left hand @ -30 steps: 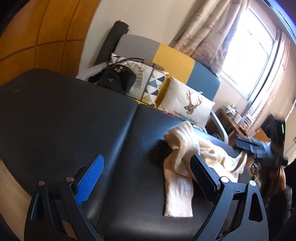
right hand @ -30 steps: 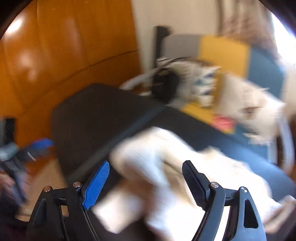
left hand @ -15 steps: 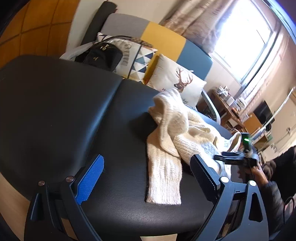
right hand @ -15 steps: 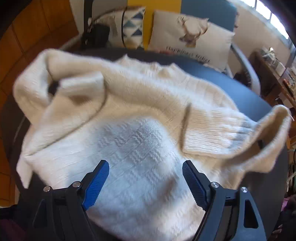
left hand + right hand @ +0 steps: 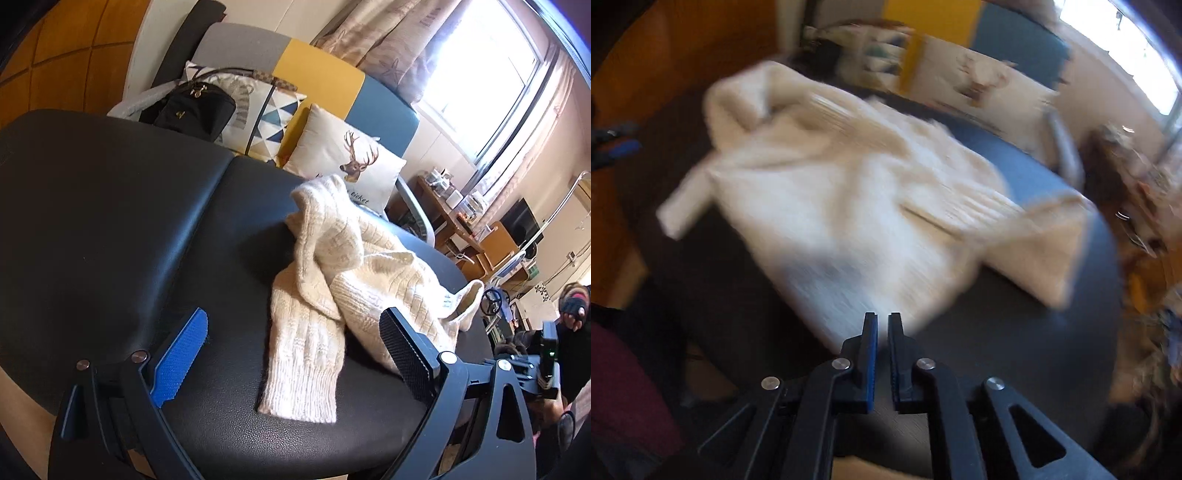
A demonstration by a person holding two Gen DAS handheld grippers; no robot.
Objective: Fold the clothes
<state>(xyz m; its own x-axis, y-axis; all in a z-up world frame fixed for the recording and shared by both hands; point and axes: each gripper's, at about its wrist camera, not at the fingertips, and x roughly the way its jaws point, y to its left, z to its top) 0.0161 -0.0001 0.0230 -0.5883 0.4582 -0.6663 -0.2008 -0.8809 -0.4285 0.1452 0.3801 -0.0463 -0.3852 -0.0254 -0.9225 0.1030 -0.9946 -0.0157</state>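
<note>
While the cream sweater (image 5: 354, 291) lies crumpled on the black tabletop (image 5: 110, 221), one sleeve (image 5: 306, 350) runs toward six o'clock; the left gripper (image 5: 291, 354) fingers are released, and the right gripper (image 5: 882, 321) fingers are clenched at its hem, grip unclear.

A white cushion (image 5: 343, 162) printed with a stag's head carries the only legible lettering: the word "ticket" in dark script along its lower edge, just under the stag. Any lettering on the patterned cushion (image 5: 258, 110) behind it is too partial to read.
</note>
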